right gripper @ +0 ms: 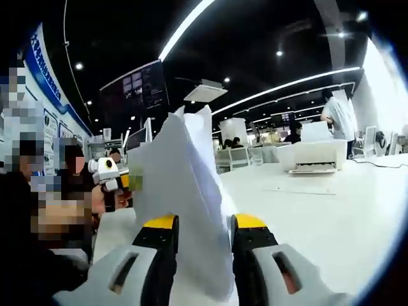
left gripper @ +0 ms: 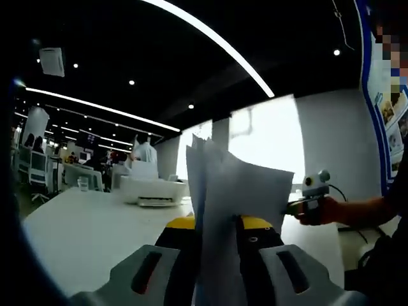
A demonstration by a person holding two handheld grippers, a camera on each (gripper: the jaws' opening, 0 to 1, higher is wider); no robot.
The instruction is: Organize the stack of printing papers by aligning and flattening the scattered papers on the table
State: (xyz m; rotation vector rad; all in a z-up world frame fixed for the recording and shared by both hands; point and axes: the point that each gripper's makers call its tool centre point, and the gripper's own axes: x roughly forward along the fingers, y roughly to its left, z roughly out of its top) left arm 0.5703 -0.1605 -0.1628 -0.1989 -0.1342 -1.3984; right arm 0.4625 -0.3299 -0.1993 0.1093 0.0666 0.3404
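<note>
A dark-ceilinged open office with long strip lights stretches behind a broad white counter (left gripper: 89, 229), where a white printer (left gripper: 153, 190) and a glass (left gripper: 83, 183) sit well back from us. In the left gripper view, we see our left gripper (left gripper: 215, 224) with its yellow-tipped jaws clenched on the stack of printing papers (left gripper: 236, 197), which stands upright on edge between them and rises above the counter, its top edges uneven and fanned. Beyond the sheets, at the right, our right gripper (left gripper: 305, 205) meets the far side of the same stack, with a hand (left gripper: 322, 211) around its handle. We judge the papers are held on edge from both sides so the loose sheets can be squared up before they are laid flat.

In the right gripper view, the same counter (right gripper: 331, 210) runs off to the right, with the printer (right gripper: 314, 157) on it and a person standing behind it. Here our right gripper (right gripper: 203, 224) has its jaws closed on the stack (right gripper: 182, 185), which leans up and away from us with ragged upper corners. The left gripper (right gripper: 121, 182) holds the opposite edge at the left. We reckon alignment is under way and flattening is not yet done.
</note>
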